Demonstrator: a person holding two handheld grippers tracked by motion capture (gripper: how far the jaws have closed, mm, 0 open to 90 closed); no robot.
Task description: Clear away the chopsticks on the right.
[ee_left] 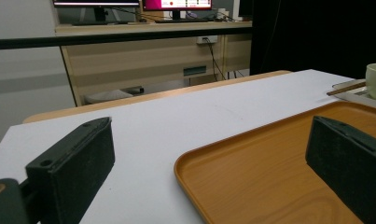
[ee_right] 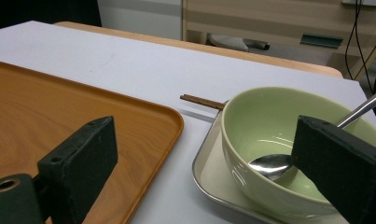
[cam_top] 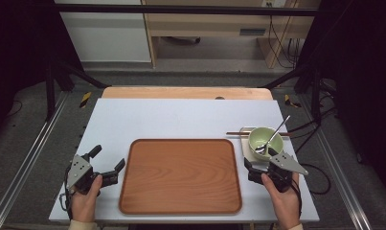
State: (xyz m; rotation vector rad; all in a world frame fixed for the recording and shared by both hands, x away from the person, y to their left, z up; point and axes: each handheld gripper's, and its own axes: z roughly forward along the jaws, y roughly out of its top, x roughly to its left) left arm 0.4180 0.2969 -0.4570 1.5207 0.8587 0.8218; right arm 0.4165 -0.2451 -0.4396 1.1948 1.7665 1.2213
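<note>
A wooden tray (cam_top: 181, 175) lies in the middle of the white table top. To its right a green bowl (cam_top: 266, 140) with a metal spoon (cam_top: 276, 134) in it stands on a small metal dish (cam_top: 245, 149); brown chopsticks (cam_top: 234, 133) lie across the dish's far end. My left gripper (cam_top: 108, 158) is held at the tray's left edge, its jaws open and nothing between them. My right gripper (cam_top: 261, 160) is just on the near side of the bowl, open, with the bowl (ee_right: 265, 121) and spoon (ee_right: 269, 165) ahead between its jaws, which do not touch them.
The white board (cam_top: 181, 115) rests on a wooden table whose far edge (cam_top: 186, 92) shows. Black frame posts stand at both sides, and cables (cam_top: 320, 172) run along the floor on the right. Bare board lies beyond the tray (ee_left: 269, 177).
</note>
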